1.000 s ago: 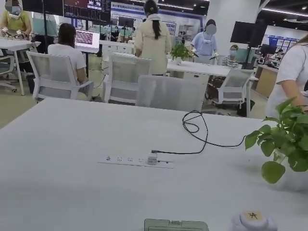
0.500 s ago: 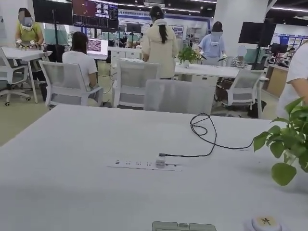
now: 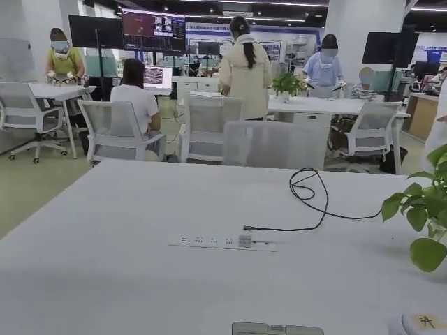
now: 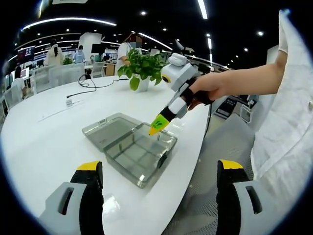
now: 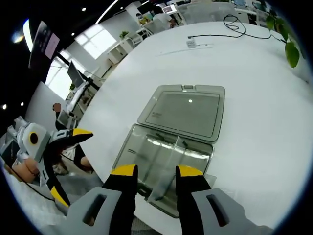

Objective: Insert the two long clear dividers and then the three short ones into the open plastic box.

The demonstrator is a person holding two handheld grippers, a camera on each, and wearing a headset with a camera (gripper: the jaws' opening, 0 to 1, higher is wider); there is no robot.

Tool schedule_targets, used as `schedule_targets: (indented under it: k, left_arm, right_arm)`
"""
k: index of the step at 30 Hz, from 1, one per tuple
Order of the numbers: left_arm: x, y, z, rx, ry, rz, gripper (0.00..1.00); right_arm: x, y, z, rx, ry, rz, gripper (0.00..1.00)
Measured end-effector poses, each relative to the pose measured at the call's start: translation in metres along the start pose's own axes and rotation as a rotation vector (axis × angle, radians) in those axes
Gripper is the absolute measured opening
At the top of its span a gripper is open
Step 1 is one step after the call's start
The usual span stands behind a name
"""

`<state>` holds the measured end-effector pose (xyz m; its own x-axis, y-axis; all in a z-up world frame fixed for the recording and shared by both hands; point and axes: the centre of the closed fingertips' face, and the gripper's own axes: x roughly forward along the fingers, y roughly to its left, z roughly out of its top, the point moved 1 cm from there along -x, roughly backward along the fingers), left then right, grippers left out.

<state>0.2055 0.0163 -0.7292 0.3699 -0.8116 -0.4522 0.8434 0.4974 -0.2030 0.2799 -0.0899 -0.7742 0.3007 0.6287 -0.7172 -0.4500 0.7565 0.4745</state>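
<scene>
The right gripper (image 5: 156, 170) was clenched on a clear divider (image 5: 160, 188) over the near side of the open plastic box (image 5: 193, 152). The box lay at its 12 o'clock by the worktop (image 5: 254, 103) edge, lid flat beyond. The left gripper (image 4: 160, 167) hung released, jaws wide, with the box at its 11 o'clock.

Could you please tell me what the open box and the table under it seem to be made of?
The box looks like clear, slightly grey hard plastic, glossy: the table shows through it and its lid catches a light. The table seems white matte laminate or painted board, smooth, without glare; which, I cannot tell.
</scene>
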Motion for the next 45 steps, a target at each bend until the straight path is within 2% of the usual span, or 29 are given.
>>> schedule_targets:
  k: [9, 14, 20, 25, 29, 31, 34, 36, 37, 39, 42, 43, 45]
  left_arm:
    - [-0.007, 0.008, 0.003, -0.032, -0.004, 0.065, 0.99]
    - [-0.009, 0.015, 0.003, -0.052, 0.0, 0.099, 0.99]
    - [-0.008, 0.023, 0.002, -0.068, 0.014, 0.126, 0.98]
    - [-0.01, 0.035, -0.002, -0.095, 0.03, 0.163, 0.96]
    - [-0.012, 0.044, -0.009, -0.129, 0.053, 0.195, 0.93]
    - [-0.012, 0.048, -0.013, -0.142, 0.065, 0.208, 0.91]
    - [-0.013, 0.055, -0.023, -0.179, 0.108, 0.237, 0.88]
    - [-0.013, 0.058, -0.026, -0.181, 0.118, 0.25, 0.87]
    - [-0.014, 0.061, -0.033, -0.191, 0.156, 0.268, 0.86]
    - [-0.014, 0.064, -0.042, -0.211, 0.2, 0.286, 0.82]
    - [-0.013, 0.071, -0.049, -0.227, 0.229, 0.311, 0.8]
    - [-0.014, 0.073, -0.056, -0.255, 0.265, 0.328, 0.78]
    - [-0.011, 0.077, -0.06, -0.263, 0.286, 0.336, 0.75]
  right_arm:
    - [-0.019, 0.004, 0.001, -0.115, -0.042, 0.051, 0.45]
    - [-0.029, 0.001, 0.0, -0.199, -0.063, 0.067, 0.54]
    - [-0.04, 0.002, -0.002, -0.309, -0.089, 0.112, 0.65]
    - [-0.046, 0.003, -0.008, -0.364, -0.099, 0.151, 0.71]
    - [-0.052, 0.002, -0.012, -0.42, -0.119, 0.174, 0.75]
    - [-0.055, 0.003, -0.014, -0.452, -0.13, 0.184, 0.78]
    - [-0.061, 0.0, -0.02, -0.494, -0.144, 0.192, 0.82]
    - [-0.064, -0.001, -0.022, -0.514, -0.155, 0.196, 0.82]
    - [-0.066, -0.003, -0.025, -0.512, -0.156, 0.195, 0.82]
    - [-0.07, -0.007, -0.027, -0.526, -0.167, 0.192, 0.83]
    - [-0.075, -0.012, -0.032, -0.542, -0.18, 0.193, 0.83]
    - [-0.077, -0.014, -0.033, -0.542, -0.192, 0.195, 0.83]
    - [-0.08, -0.017, -0.036, -0.541, -0.2, 0.195, 0.84]
